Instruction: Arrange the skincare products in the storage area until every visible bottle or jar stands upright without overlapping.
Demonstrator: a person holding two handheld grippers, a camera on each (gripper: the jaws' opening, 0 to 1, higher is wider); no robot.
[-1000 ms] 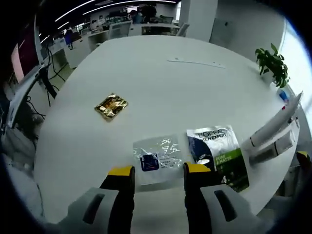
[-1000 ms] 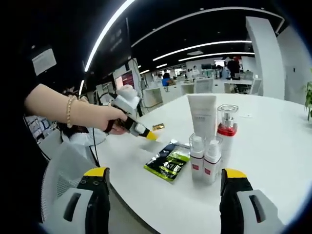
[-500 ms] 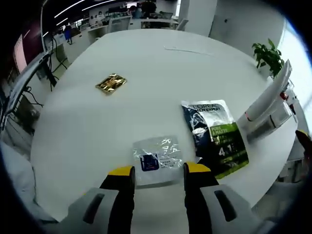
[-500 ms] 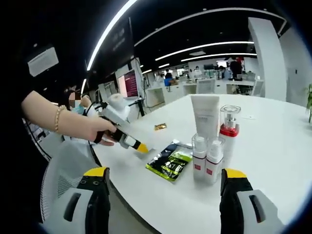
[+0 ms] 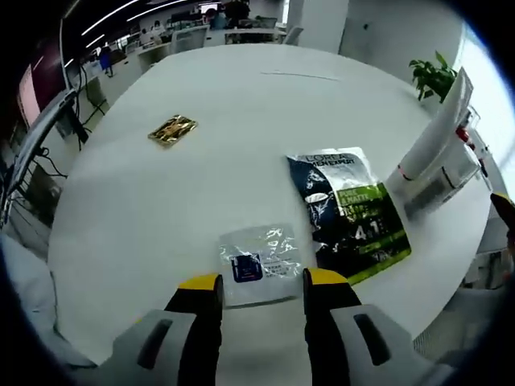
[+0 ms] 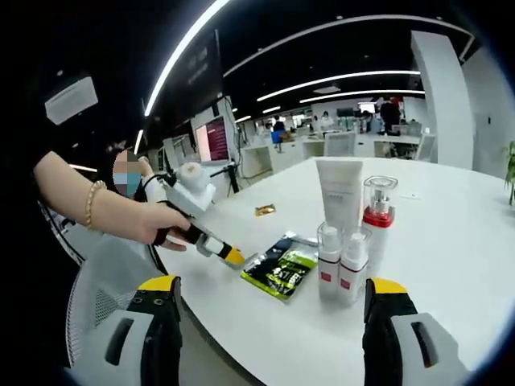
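Your left hand-held gripper [image 5: 259, 291] hovers with jaws spread and empty just over a clear plastic sachet with a blue label [image 5: 259, 259] lying flat on the round white bench [image 5: 241, 121]. Beside it lies a dark blue and green sachet [image 5: 348, 219]; a gold foil packet [image 5: 172, 129] sits well apart. Your right hand-held gripper [image 6: 273, 310] is spread wide, holding nothing. Ahead stand a white tube [image 6: 338, 191], a clear pump bottle with a red band [image 6: 377, 211] and two small white spray bottles [image 6: 340, 261], clustered upright; whether they touch is unclear.

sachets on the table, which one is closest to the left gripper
The clear sachet with the blue label, lying just ahead of the left gripper.
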